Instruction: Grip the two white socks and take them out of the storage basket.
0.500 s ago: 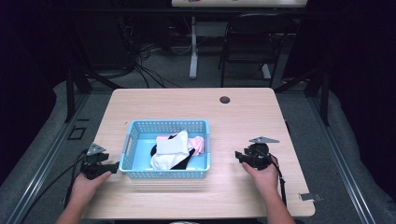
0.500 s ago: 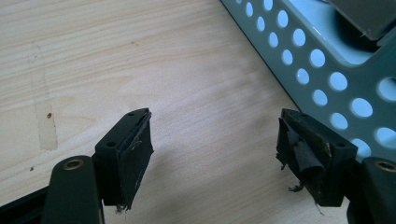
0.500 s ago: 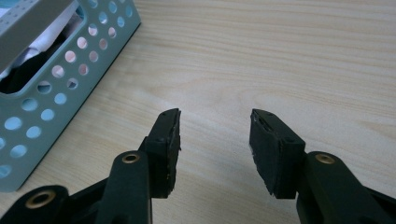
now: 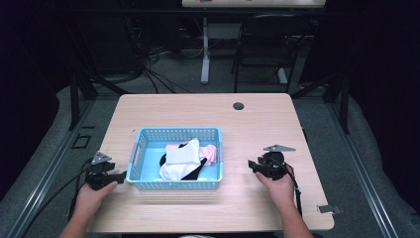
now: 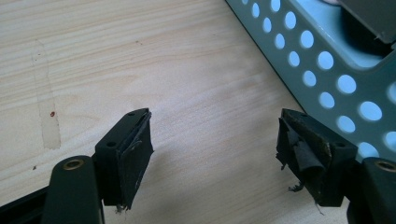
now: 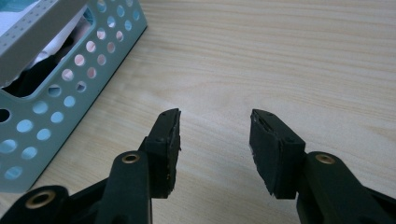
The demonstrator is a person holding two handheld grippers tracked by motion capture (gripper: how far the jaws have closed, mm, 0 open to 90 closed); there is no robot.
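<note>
Two black two-jaw grippers, left gripper (image 4: 120, 175) and right gripper (image 4: 251, 164), jaws wide, empty, flanking perforated light-blue plastic basket (image 4: 140, 147) on pale wooden table (image 4: 257, 124).

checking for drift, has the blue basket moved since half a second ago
No. The blue basket sits at the same spot, judged against the dark round hole in the table.

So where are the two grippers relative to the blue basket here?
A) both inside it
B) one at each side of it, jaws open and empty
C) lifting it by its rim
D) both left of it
B: the left gripper sits beside the blue basket and the right gripper stands off its other side, jaws apart over bare table.
</note>
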